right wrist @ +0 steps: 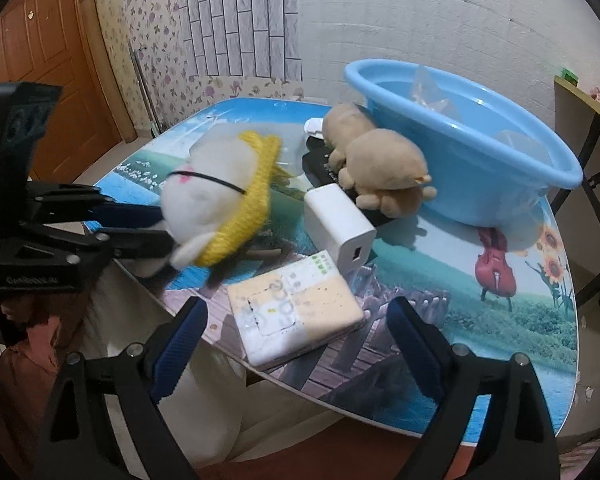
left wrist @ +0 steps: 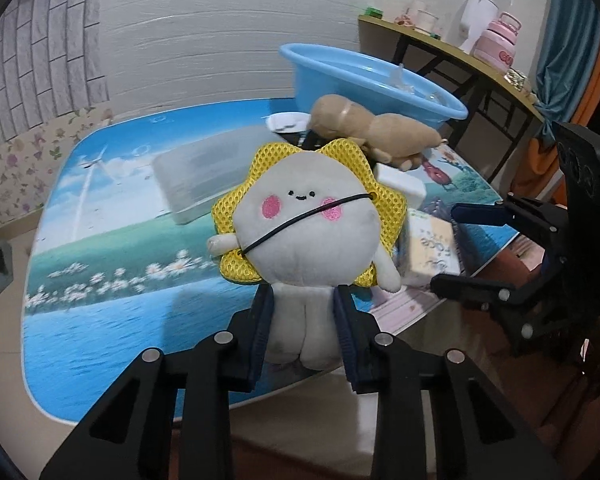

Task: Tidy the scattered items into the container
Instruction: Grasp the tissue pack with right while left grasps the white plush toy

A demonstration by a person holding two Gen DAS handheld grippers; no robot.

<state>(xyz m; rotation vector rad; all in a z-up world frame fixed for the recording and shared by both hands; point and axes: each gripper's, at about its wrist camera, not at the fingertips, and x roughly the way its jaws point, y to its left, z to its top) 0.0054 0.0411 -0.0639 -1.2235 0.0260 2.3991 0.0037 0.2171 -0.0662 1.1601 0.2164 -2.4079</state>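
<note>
While you held the white plush doll with the yellow mesh sun-shaped collar [left wrist: 300, 232] up off the table, your left gripper [left wrist: 304, 312] had its 2 blue-padded fingers [left wrist: 260, 332] pinched on the doll's lower body, the legs hanging between them. The doll faced the left wrist camera, upright, with a thin black cord across its face, and it sat above the near edge of the round table with the printed sea-and-meadow picture [left wrist: 100, 320].

Just right of the doll, a flat cream and white packet of tissues [right wrist: 296, 312] lay at the table's near edge, and your right gripper [right wrist: 296, 344] hovered over it with its 2 fingers [right wrist: 180, 344] spread wide, 1 on each side of the packet and touching nothing that I could see. Behind the packet stood a white rectangular charger block [right wrist: 340, 224], touching or almost touching it. Beyond that, a tan plush animal [right wrist: 376, 164] lay across a black flat object [right wrist: 324, 168] that I could not identify.

Farther back, the light blue oval plastic basin [right wrist: 480, 160] rested on the table, with some clear crumpled plastic [right wrist: 432, 92] inside it. A translucent flat plastic lid or box [left wrist: 204, 172] lay on the table behind the doll. At the far right, a side table [left wrist: 440, 40] carried a pink bottle [left wrist: 500, 44] and a white jug [left wrist: 476, 12].
</note>
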